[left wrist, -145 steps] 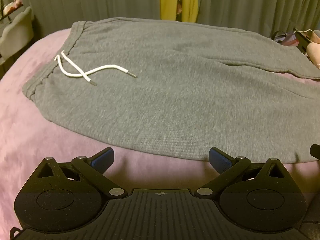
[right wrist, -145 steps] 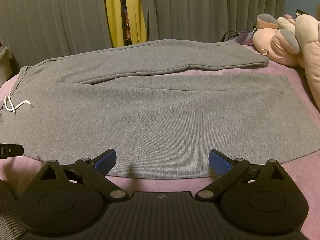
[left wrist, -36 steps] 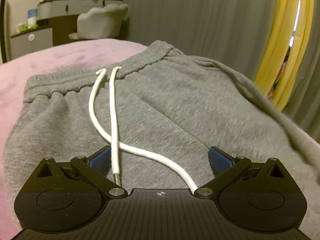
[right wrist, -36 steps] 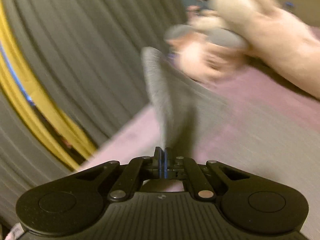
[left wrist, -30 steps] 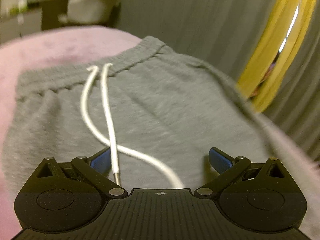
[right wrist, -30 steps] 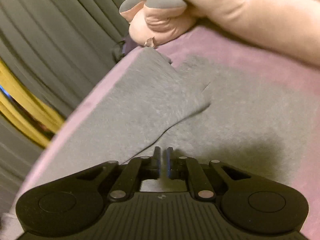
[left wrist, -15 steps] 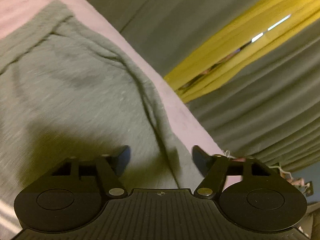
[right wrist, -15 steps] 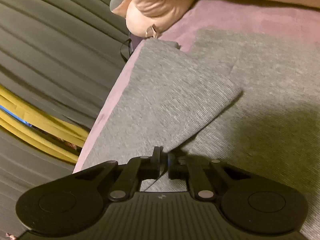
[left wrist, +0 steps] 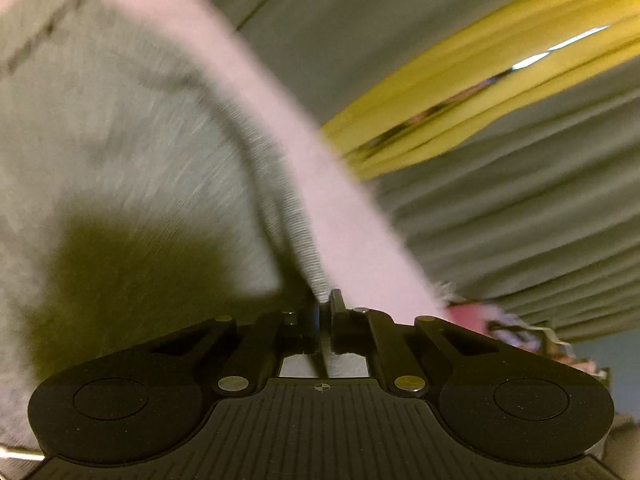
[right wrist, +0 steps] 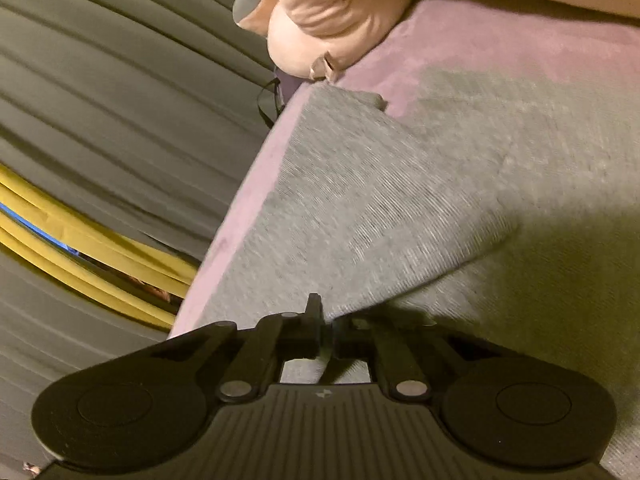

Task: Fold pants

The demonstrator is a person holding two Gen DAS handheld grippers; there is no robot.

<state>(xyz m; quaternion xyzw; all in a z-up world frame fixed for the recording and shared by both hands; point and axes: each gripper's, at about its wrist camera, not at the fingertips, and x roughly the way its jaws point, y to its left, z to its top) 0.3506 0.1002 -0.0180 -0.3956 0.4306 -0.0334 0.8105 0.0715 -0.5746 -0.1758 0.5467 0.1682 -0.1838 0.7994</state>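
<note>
Left gripper (left wrist: 325, 308) clamped on pants (left wrist: 120, 128) edge fold; pink bedding (left wrist: 320, 184) and curtains (left wrist: 500, 220) behind, blurred.

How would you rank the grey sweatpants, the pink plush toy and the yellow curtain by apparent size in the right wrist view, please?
1. Grey sweatpants, clearly largest.
2. and 3. Pink plush toy and yellow curtain: similar, both cut off by the frame, so unranked.

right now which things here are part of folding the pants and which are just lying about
Part of the job:
- grey knit sweatpants, far edge pinched at both ends
- left claw, shut on the sweatpants
- right claw, shut on the sweatpants
- pink plush bedspread they lie on

Just lying about:
- pale pink and grey stuffed toy
- grey pleated curtains
- yellow curtain
</note>
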